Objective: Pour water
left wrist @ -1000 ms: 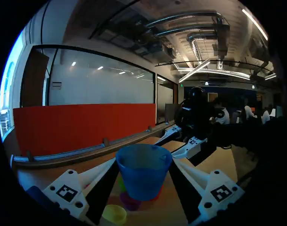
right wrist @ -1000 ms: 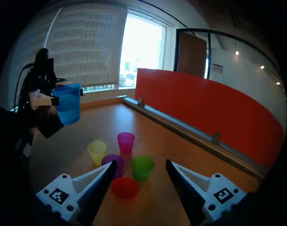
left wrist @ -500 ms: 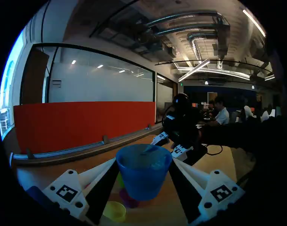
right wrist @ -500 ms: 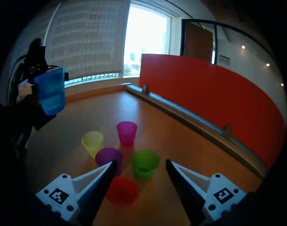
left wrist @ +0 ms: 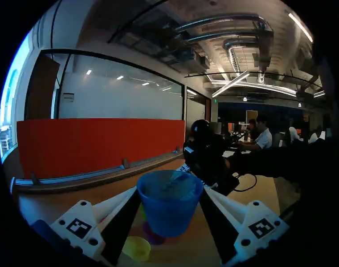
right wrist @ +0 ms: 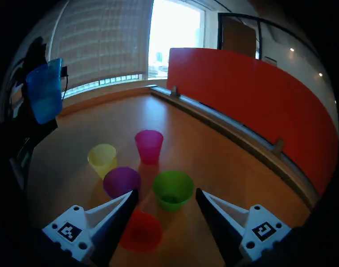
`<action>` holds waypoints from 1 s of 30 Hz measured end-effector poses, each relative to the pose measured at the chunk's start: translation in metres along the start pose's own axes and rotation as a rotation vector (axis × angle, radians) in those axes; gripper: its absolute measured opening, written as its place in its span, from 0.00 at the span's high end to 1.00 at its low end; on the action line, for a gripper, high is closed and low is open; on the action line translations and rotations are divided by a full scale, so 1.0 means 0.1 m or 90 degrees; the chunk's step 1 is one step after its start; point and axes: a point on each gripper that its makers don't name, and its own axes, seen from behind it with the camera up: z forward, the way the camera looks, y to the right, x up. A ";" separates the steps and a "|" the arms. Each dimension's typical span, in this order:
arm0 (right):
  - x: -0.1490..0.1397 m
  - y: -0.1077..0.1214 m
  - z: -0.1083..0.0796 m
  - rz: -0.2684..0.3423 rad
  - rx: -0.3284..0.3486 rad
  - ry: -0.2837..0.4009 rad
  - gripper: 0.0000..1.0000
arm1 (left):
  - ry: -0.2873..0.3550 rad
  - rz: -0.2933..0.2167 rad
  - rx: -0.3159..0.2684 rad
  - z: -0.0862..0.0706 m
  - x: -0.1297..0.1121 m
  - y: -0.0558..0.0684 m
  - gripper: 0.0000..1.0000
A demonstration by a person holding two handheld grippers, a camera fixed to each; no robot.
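A wooden table is running along a red partition in an office, with a bright window glowing at the far end. Five small cups are standing in a tight cluster on it: a yellow cup and a magenta cup farther off, a purple cup and a green cup nearer, and a red cup nearest.

The left gripper is pinching the blue cup by its sides and carrying it upright, well above the table and off to the left of the cluster. It seems to be holding water. The right gripper is hovering over the near cups with its fingers spread and nothing between them.

Pouring is not yet happening. The risks are looking real: the tapered cup may be slipping in the pinch once tilted, a fast tilt could be sending water over a small rim, and the closely packed cups could be tipping if either gripper is brushing them.
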 end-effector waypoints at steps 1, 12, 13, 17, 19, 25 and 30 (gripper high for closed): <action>-0.01 0.00 0.02 0.000 0.001 -0.003 0.00 | -0.001 0.000 0.000 0.00 -0.01 0.00 0.14; -0.11 0.04 0.21 0.002 0.004 -0.034 0.00 | 0.000 -0.002 0.001 -0.01 -0.02 -0.04 0.14; -0.12 0.04 0.22 0.003 0.004 -0.035 0.00 | 0.000 -0.003 0.002 -0.02 -0.02 -0.05 0.14; -0.15 0.05 0.27 0.005 0.005 -0.046 0.00 | 0.001 -0.005 0.005 -0.03 -0.03 -0.09 0.14; -0.16 0.06 0.30 0.006 0.005 -0.051 0.00 | 0.002 -0.006 0.006 -0.03 -0.04 -0.10 0.14; -0.17 0.05 0.38 0.007 0.008 -0.064 0.00 | 0.003 -0.010 0.005 -0.03 -0.06 -0.13 0.14; -0.18 0.08 0.44 0.008 0.006 -0.073 0.00 | 0.003 -0.016 0.004 -0.04 -0.09 -0.15 0.14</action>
